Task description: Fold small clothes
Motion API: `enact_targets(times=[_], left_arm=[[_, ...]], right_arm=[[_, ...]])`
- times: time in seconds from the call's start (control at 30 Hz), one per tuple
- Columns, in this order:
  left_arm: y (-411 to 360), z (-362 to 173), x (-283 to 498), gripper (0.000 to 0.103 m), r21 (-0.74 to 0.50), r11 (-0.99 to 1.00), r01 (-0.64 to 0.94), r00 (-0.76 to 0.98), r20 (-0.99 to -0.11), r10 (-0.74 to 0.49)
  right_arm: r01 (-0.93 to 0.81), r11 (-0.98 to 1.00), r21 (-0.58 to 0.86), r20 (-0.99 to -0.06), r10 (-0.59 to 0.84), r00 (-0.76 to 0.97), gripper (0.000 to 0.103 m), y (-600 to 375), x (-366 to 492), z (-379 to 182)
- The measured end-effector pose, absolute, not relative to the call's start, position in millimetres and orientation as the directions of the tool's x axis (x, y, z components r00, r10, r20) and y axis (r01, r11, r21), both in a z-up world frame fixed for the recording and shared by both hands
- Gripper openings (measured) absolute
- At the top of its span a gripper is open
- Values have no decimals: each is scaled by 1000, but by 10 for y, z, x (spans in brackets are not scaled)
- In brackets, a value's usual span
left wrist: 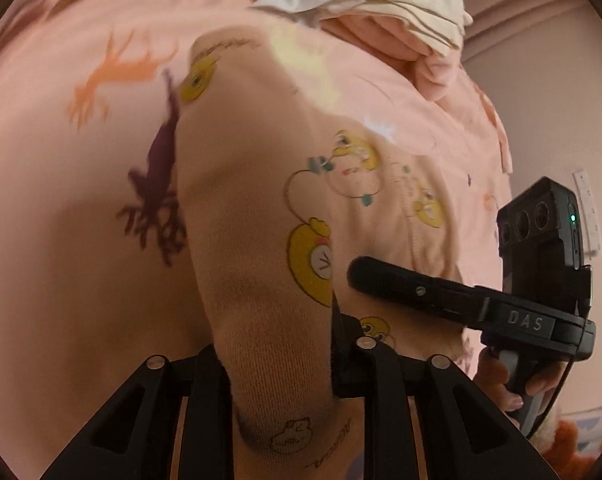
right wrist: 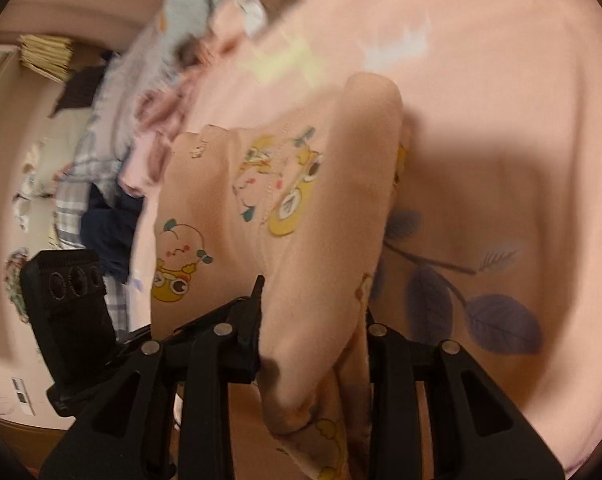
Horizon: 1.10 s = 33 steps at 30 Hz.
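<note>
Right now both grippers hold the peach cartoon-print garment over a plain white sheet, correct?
Not quite. Both the left gripper and right gripper grip the peach garment, but the sheet is pink with printed figures and leaves, as both wrist views show.

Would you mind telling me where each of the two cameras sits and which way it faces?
Left wrist: on the left gripper, looking along its fingers over the garment on the pink sheet; the right gripper and hand show at right.
Right wrist: on the right gripper, facing the garment and a clothes pile; the left gripper's body shows at left.
Shared: garment, sheet.
</note>
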<state>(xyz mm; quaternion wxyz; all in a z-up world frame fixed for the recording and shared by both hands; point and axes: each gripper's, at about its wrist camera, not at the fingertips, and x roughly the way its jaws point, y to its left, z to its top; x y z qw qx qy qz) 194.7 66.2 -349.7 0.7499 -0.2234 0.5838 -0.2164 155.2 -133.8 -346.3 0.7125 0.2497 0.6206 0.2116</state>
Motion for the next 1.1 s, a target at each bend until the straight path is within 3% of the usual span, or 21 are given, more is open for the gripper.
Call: enact_targets(times=[0.17,0.33,0.4,0.5,0.57,0.73,0.93,1.1], left_arm=[[908,-3507,1893,31,-662,749,-12,221,-733,-644],[1216,-3282,1768,32,-605,793,-77,270,-778,-567],[1217,-3101,1708,32,-485,871,-77,317,-840,-440],[962,-2850,1599,30,-233,972,-31,405,-892,-201],[806,-2813,1548,25,-161,987,-12,413,-900,-141],[547,-2927,1502,25,-56,998,-2,413,-909,-50],[455,-3185,1594,25,-1,999,-48,391,-920,18],[407,-3190,1604,25,25,998,-62,395,-917,47]], right_arm=[[-9,791,612,-784,608,121,31,-1371,1561,-3460],[-107,898,426,-887,438,144,40,-1296,1567,-3139],[-147,934,325,-910,351,221,36,-1280,1506,-2880],[-189,948,256,-914,301,272,19,-1230,1429,-2699],[-223,952,209,-908,274,318,12,-1156,1361,-2573],[-248,966,79,-915,169,366,10,-964,1255,-2582],[-163,972,170,-950,206,235,9,-1122,1295,-3049],[-135,968,212,-942,239,235,7,-1208,1242,-3116]])
